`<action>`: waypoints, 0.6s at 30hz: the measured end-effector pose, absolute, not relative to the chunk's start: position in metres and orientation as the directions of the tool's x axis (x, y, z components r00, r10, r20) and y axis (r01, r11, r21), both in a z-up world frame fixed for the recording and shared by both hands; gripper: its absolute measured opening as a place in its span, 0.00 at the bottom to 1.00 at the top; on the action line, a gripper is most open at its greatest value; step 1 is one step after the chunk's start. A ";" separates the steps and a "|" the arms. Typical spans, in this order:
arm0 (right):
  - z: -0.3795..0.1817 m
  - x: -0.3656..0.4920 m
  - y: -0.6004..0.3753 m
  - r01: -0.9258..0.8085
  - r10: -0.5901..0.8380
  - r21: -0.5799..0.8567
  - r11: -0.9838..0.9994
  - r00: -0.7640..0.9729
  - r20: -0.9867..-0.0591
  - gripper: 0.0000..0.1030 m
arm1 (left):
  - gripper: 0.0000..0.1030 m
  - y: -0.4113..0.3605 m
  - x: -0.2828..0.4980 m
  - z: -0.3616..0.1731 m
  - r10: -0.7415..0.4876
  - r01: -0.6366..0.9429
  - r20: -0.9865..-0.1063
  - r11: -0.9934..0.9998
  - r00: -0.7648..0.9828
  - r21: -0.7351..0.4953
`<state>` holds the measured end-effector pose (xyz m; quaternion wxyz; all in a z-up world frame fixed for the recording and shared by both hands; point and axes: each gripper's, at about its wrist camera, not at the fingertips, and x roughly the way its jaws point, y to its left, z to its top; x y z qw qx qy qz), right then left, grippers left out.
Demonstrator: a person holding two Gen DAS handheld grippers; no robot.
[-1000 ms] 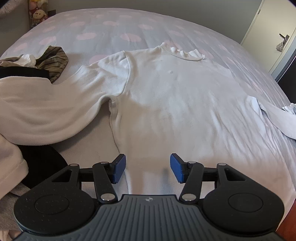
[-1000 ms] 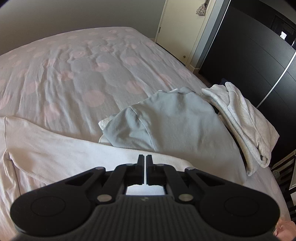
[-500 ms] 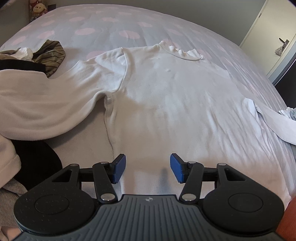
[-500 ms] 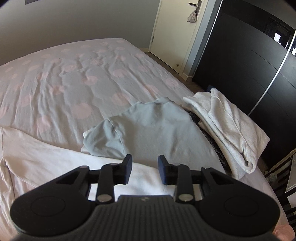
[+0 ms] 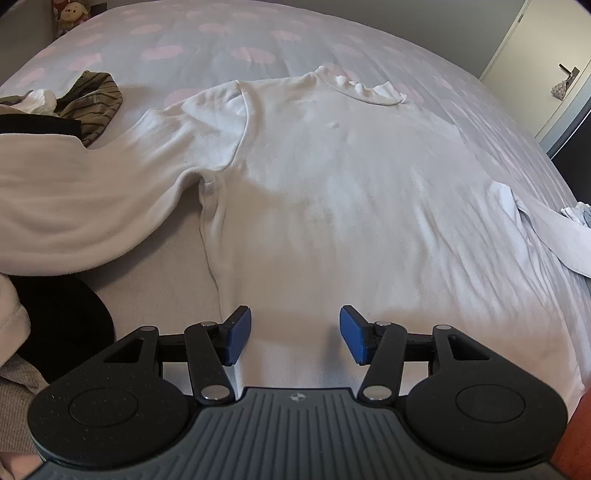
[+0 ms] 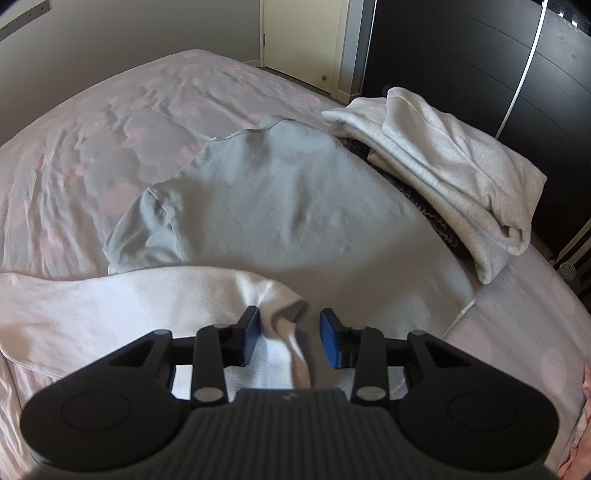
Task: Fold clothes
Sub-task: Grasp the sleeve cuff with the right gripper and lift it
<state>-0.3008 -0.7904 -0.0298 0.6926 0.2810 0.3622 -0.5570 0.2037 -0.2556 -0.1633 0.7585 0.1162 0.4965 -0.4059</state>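
A white long-sleeved shirt lies spread flat on the bed, collar at the far side. My left gripper hovers open over the shirt's lower part, close to its left side seam, with nothing between the blue pads. In the right wrist view the shirt's sleeve runs across the foreground. Its bunched end rises between the fingers of my right gripper. Those jaws are closing: the left pad touches the fabric, the right pad still stands clear of it.
A folded grey top lies just beyond the sleeve end, with a folded light grey garment to its right by a dark wardrobe. Loose clothes and a black garment sit left of the shirt on the spotted bedcover.
The right gripper went from shut to open, moved right and down along the sleeve, and now narrows around the bunched sleeve end. The left gripper has stayed put.
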 end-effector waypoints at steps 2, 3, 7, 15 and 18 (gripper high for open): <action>-0.022 -0.291 -0.787 0.970 -0.590 -0.059 0.237 0.095 -0.802 0.15 | 0.50 -0.256 0.204 -0.163 -0.499 0.729 -0.848 0.646 0.179 -0.226; -0.017 -0.286 -0.785 0.965 -0.604 -0.086 0.246 0.084 -0.792 0.10 | 0.50 -0.257 0.203 -0.163 -0.499 0.730 -0.848 0.645 0.180 -0.225; 0.012 -0.266 -0.775 0.952 -0.660 -0.119 0.281 0.102 -0.745 0.10 | 0.50 -0.256 0.203 -0.163 -0.501 0.732 -0.847 0.643 0.179 -0.226; 0.106 -0.181 -0.752 0.911 -0.735 -0.092 0.403 0.262 -0.625 0.10 | 0.50 -0.251 0.204 -0.157 -0.535 0.727 -0.826 0.637 0.177 -0.256; 0.149 -0.136 -0.739 0.886 -0.760 -0.094 0.454 0.330 -0.559 0.10 | 0.50 -0.248 0.204 -0.154 -0.553 0.729 -0.814 0.630 0.177 -0.268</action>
